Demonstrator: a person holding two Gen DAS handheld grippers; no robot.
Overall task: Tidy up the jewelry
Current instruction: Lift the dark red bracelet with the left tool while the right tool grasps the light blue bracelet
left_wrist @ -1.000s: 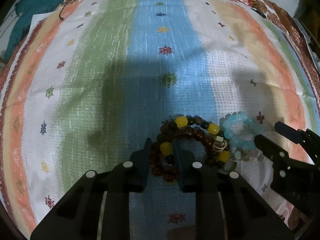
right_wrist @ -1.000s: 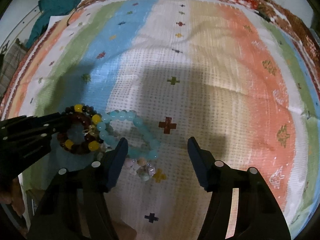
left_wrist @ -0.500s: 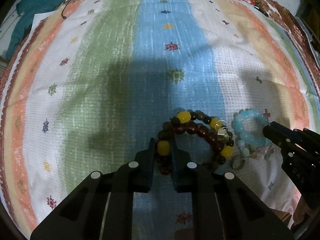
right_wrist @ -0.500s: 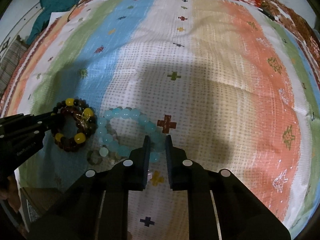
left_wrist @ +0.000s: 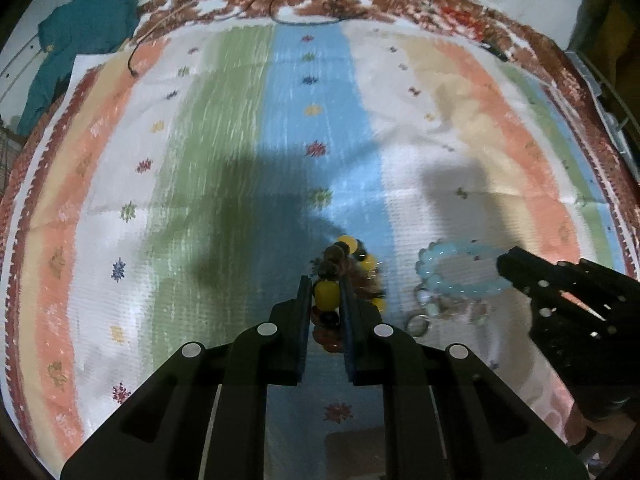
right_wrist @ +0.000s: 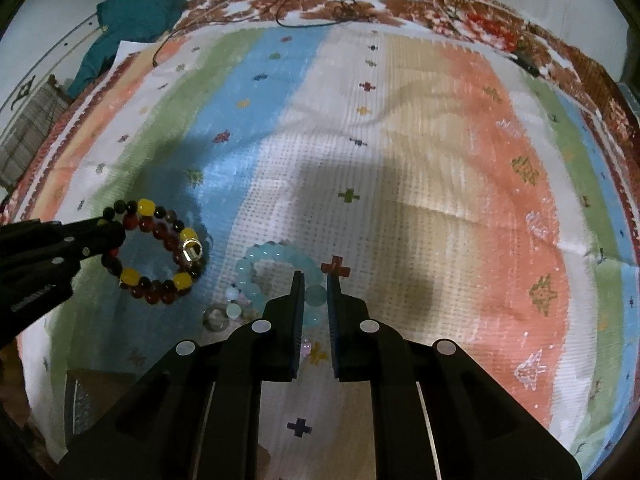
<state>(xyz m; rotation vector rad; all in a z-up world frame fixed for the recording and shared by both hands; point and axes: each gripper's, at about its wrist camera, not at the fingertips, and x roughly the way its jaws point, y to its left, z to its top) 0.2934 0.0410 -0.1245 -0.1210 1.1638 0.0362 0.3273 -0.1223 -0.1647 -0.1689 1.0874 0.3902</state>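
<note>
Striped cloth [right_wrist: 420, 152] in bands of green, blue, white, tan and orange fills both views, with a teal garment [right_wrist: 132, 20] bunched at the upper left and a thin dark cord [left_wrist: 132, 56] near the top edge.

Low in the centre of the left wrist view, the left gripper [left_wrist: 325, 294] has its jaws pinching a yellow bead of the dark red and yellow bracelets [right_wrist: 160, 256]; in the right wrist view these hang as loops at centre left, a small metal charm [right_wrist: 191, 249] among them. Low in the centre of the right wrist view, the right gripper [right_wrist: 315, 292] has its jaws pinching a bead of the pale blue bracelet [right_wrist: 272, 264]. A clear ring [right_wrist: 216, 317] and a few pale beads lie just beside it on the cloth.

Risks, as a judgement: each grip rests on one round bead, so a bracelet could roll out and drop. The two dark bracelets look caught together, so they may come up as a tangle. The ring or the pale beads may be snagged on the blue bracelet and dragged along. Blur hides whether they touch.
</note>
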